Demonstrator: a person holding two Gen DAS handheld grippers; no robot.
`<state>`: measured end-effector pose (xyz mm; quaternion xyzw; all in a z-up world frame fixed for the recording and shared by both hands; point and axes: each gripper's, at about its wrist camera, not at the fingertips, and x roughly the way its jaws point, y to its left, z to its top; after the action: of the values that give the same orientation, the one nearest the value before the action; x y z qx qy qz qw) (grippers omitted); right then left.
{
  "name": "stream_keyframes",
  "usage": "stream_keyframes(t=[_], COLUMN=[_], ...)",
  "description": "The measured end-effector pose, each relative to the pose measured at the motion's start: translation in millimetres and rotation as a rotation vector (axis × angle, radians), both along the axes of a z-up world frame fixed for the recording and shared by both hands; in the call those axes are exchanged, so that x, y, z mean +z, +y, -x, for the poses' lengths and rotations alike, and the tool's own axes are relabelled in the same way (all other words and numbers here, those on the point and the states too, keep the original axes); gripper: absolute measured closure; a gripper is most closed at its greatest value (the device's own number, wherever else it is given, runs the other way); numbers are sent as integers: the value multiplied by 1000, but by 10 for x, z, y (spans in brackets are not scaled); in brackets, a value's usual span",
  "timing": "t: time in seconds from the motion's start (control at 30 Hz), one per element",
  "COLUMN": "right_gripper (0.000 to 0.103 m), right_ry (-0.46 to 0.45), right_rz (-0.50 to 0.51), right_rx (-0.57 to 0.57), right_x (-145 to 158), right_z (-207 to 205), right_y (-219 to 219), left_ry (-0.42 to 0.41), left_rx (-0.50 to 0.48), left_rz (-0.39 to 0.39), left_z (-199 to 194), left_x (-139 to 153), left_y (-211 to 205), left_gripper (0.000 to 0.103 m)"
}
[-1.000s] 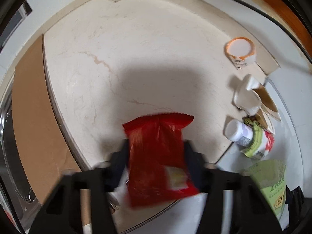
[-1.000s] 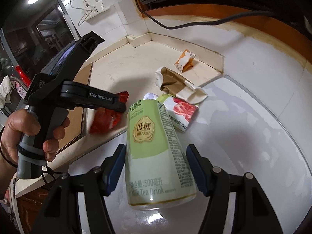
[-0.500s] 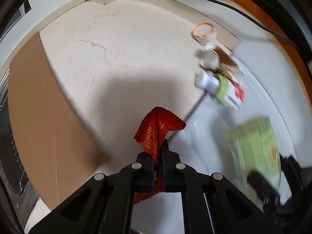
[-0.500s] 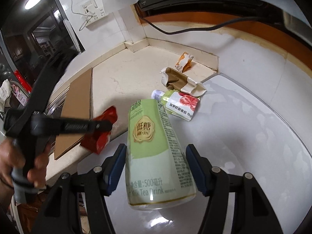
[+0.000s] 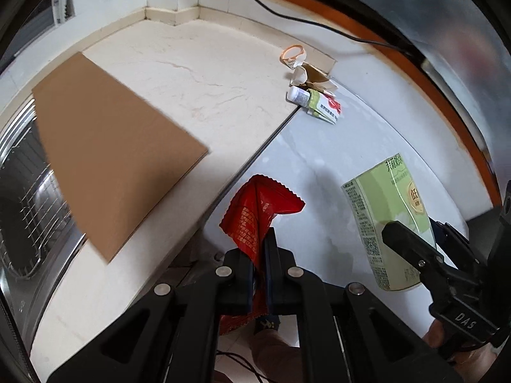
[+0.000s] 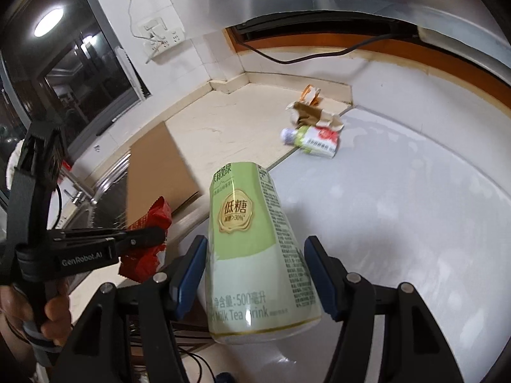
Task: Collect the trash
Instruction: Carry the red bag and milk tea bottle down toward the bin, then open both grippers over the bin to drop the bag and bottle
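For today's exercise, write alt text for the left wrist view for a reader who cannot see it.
The left gripper is shut on a crumpled red foil wrapper, held above a white countertop. At right, the right gripper holds a pale green milk tea carton; a flat brown cardboard sheet lies left.

my left gripper (image 5: 259, 268) was matte black, its linkage arms pinned with round silver screws, dark blue pads lining the fingers (image 5: 240, 274). my right gripper (image 6: 255, 274) matched it, its blue pads brighter. white lettering read "genrobot.ai" along the left one's side and "das" on the right one's body. bare skin of my left hand (image 6: 52, 316) wrapped a grey-banded handle.
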<state>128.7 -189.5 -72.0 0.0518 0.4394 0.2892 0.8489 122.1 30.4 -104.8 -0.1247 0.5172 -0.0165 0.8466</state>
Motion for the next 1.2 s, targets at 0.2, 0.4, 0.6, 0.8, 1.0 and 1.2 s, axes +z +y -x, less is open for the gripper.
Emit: stream_keyframes(t=[0.2,0.4,0.6,0.8,1.0,1.2], right_gripper=[41,41,41,40,39,39], right_ry=[1,-34,-76,-9,126,219], right_rz=[-13,39,121,221,247,235], right_rx=[19,27,52,68,16,-38], right_x=[5,-122,-496,-1324,-2305,-3293], right_z=[550,1061,1551,1818,1777,1603], right_y=[188,394,611,758,762,753], left_ry=[-53,-63,-17,95,197,239], left_rx=[-20,-41,-69,-110,-146,-161], left_rz=[-79,-157,-178,-142,-85,-58], left_z=[554,989,1294,1446,1348,1169], left_x=[-74,-393,-860,-1603,-2565,-3505], left_y=[41,12,55,14,35,109], left_gripper=[100,100,100,99,98,95])
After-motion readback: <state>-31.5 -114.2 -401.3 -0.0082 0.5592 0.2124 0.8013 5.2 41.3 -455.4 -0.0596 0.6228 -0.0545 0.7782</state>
